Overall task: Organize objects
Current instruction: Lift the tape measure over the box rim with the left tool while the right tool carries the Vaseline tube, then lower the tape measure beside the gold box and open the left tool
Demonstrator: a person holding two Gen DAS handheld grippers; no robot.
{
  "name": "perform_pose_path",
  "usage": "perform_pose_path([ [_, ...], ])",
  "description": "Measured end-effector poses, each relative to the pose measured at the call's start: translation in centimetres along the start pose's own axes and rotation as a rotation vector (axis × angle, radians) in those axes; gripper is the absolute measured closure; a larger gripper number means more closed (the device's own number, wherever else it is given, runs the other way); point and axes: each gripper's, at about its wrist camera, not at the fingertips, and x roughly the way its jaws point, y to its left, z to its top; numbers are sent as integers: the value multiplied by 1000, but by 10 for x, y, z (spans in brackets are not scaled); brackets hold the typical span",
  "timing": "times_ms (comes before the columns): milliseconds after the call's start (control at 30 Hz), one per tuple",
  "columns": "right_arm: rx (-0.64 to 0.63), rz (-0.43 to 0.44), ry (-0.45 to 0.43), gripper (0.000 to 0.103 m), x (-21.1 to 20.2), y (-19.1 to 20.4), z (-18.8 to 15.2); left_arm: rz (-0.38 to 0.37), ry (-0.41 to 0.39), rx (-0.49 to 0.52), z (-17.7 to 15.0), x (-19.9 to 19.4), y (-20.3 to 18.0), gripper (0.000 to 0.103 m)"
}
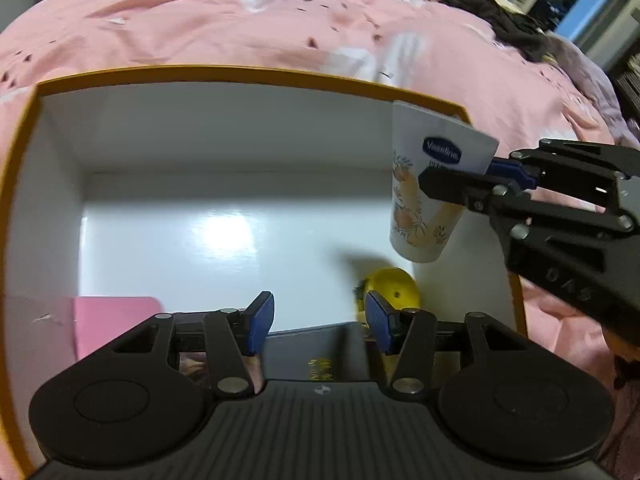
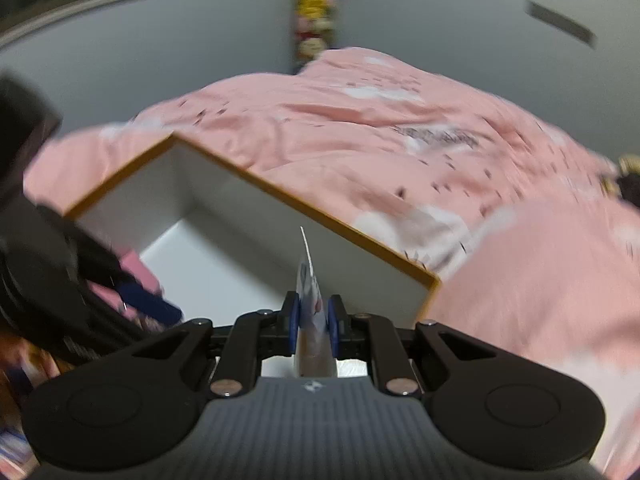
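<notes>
Left gripper (image 1: 320,320) is hanging open, empty, over box (image 1: 248,74) holding yellow ball (image 1: 394,286), pink pad (image 1: 112,324); right gripper (image 2: 313,326) is pinching lotion tube (image 1: 424,192), not yet dropped in.

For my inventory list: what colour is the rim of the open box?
Orange-brown rim on white box walls; left wrist view shows it best.

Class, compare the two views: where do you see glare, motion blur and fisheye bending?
Left wrist view: bright glare on the box floor, rim bowed by the fisheye, Vaseline tube sharp. Right wrist view: bedspread and left hand-held gripper smeared by motion blur.
</notes>
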Motion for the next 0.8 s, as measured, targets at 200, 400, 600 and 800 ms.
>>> perform_pose_path([
  [200,-256,-19,31,87,23,17,-2,-6,-12,-39,0,-7,14,44],
  [400,-541,-77,95,87,26,46,-26,-24,-8,-67,-5,-5,18,44],
  [600,-820,-114,160,88,17,72,-52,-40,-15,-69,-7,-8,17,44],
  [800,-1021,-184,219,87,15,88,-69,-54,-29,-69,-13,-17,17,44],
])
